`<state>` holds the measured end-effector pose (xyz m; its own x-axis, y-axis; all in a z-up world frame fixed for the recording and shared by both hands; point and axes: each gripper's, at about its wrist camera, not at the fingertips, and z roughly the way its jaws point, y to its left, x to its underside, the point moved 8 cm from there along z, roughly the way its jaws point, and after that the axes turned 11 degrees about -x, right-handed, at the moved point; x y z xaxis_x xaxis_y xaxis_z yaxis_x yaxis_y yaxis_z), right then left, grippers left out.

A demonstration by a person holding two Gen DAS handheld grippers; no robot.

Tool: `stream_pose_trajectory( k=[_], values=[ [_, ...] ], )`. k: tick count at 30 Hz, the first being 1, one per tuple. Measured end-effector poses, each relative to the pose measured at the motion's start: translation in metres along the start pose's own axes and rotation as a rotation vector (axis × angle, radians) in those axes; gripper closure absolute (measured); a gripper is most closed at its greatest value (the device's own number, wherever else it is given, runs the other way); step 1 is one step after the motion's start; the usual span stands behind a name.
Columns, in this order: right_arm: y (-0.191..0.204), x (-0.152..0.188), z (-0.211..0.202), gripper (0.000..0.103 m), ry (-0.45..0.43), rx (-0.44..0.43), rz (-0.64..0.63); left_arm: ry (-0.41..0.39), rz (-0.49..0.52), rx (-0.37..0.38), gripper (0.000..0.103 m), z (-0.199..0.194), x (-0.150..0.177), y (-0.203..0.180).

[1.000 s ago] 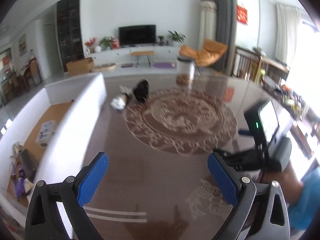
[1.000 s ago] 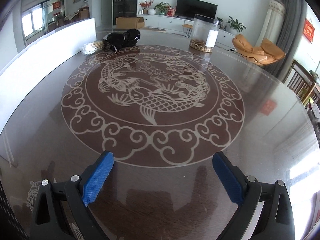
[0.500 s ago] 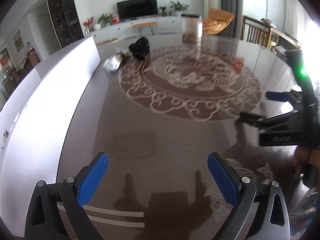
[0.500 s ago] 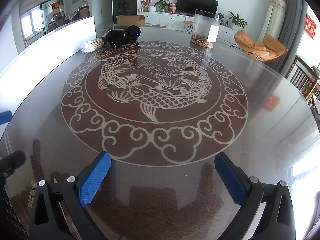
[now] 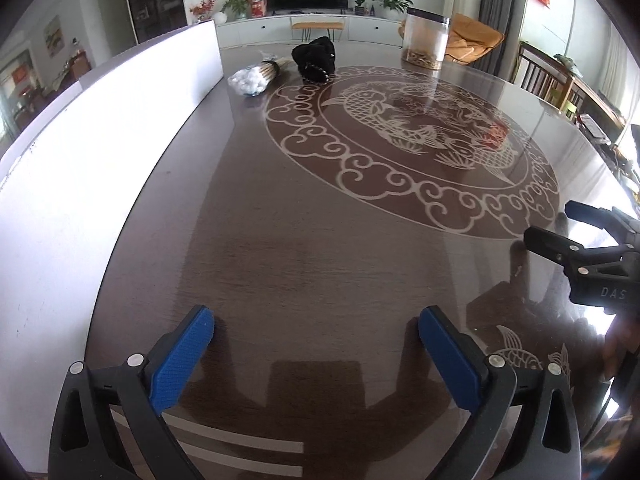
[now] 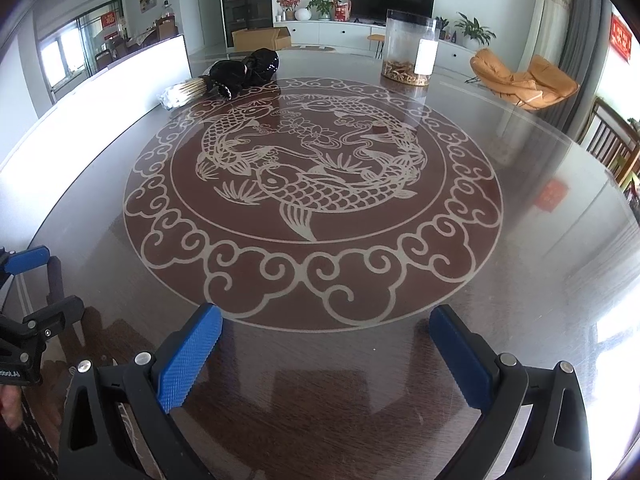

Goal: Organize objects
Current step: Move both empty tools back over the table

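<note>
A bundle of cotton swabs in clear wrap (image 5: 253, 76) (image 6: 185, 91) lies at the far left of the round dark table (image 5: 320, 240) (image 6: 540, 300). A black crumpled pouch (image 5: 315, 59) (image 6: 245, 71) sits right beside it. A tall clear cylinder jar (image 5: 425, 38) (image 6: 408, 53) with brown bits at its bottom stands at the far side. My left gripper (image 5: 316, 354) is open over the table's near edge, holding nothing. My right gripper (image 6: 326, 358) is open too, low over the near side, far from all the objects. Each gripper shows at the edge of the other's view.
A white upright board (image 5: 100, 128) (image 6: 100, 96) runs along the table's left side. The table top carries a large fish and cloud pattern (image 6: 312, 184). Beyond the table are an orange chair (image 6: 524, 80), a TV cabinet (image 5: 304, 24) and wooden chairs (image 6: 616, 152).
The left gripper has swung in over the table and tilted down toward the swabs and pouch. The right gripper has eased slightly forward. Both jaws stay wide.
</note>
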<state>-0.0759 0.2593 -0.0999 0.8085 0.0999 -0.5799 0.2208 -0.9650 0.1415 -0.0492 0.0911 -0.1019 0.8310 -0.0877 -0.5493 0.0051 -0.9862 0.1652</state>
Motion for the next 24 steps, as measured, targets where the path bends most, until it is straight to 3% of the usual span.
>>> stream_pose_trajectory(
  k=[8,15,19,22,24],
  values=[
    [0.001,-0.001,0.000,0.000,-0.002,0.004,0.006,-0.006,0.021,0.012,0.000,0.004,-0.004,0.005],
    [0.002,-0.006,0.005,0.000,0.003,0.000,0.002,-0.010,-0.042,-0.024,0.000,0.020,-0.021,0.029],
    [0.009,-0.037,0.029,0.000,0.030,-0.024,-0.025,-0.017,-0.052,-0.034,0.000,0.020,-0.021,0.032],
    [0.016,-0.077,0.060,0.000,0.076,-0.050,-0.041,-0.019,-0.055,-0.033,0.000,0.020,-0.021,0.033],
    [0.023,-0.113,0.082,0.000,0.086,-0.114,-0.004,-0.020,-0.055,-0.032,0.000,0.020,-0.021,0.032]
  ],
)
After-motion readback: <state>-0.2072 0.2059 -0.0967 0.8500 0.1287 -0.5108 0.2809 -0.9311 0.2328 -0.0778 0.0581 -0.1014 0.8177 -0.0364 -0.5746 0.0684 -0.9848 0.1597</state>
